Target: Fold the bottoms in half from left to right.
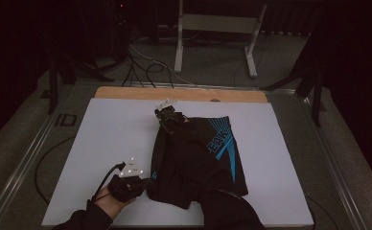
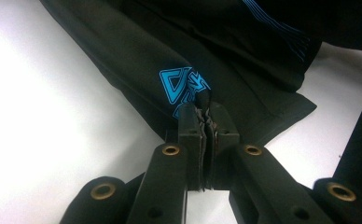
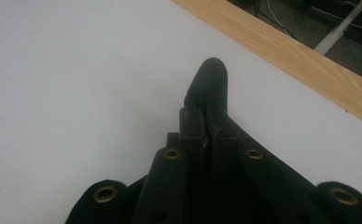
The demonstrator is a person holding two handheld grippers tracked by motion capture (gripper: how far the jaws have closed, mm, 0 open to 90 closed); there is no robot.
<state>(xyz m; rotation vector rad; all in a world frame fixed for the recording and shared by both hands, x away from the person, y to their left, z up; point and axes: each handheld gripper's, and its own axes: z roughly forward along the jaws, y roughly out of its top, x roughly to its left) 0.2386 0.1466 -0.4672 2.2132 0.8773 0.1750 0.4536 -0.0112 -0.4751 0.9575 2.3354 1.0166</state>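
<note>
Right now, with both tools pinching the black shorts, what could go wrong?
1. The left tool pinches only a thin edge of the black shorts, so the cloth might slip out.
2. The right tool holds just a small fold too; pulling apart hard could tug it free.

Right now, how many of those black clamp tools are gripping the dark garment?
2. The left gripper pinches the black garment at its near-left edge; the right gripper pinches its far corner.

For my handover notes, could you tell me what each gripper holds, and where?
Both hold the black garment: the left gripper pinches its edge beside the blue logo, the right gripper a fold at its far end.
</note>
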